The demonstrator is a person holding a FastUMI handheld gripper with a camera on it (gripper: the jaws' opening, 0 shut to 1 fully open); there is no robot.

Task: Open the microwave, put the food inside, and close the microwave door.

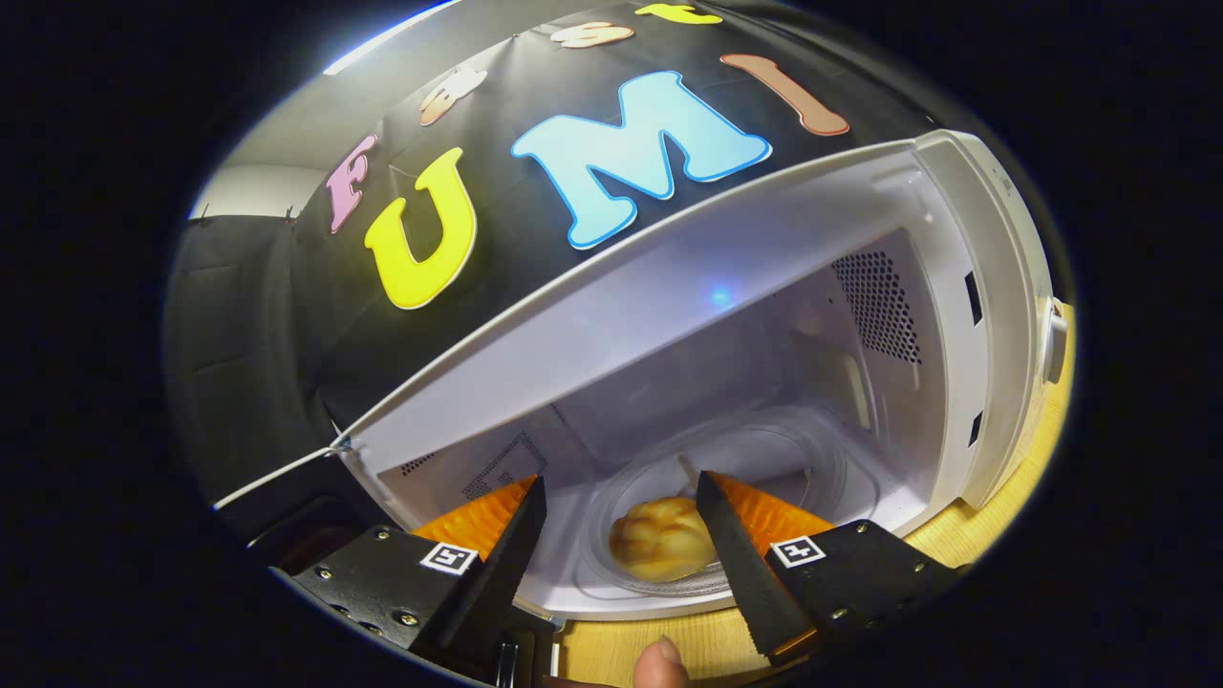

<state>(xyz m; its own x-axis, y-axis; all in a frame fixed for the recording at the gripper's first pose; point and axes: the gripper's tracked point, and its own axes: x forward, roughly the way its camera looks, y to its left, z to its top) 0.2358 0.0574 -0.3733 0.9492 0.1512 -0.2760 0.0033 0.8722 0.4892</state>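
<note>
The white microwave stands open, its cavity facing me. A golden bread roll lies on the glass turntable inside, near the cavity's front edge. My gripper is open at the cavity's mouth, and the roll sits just beyond and between the fingertips, touching neither. The door's edge shows as a thin line swung out to the left, past the left finger.
The microwave rests on a wooden tabletop, visible below the cavity's sill and to its right. A fingertip of a person's hand shows at the table's near edge between the fingers. Black cloth forms the wall behind.
</note>
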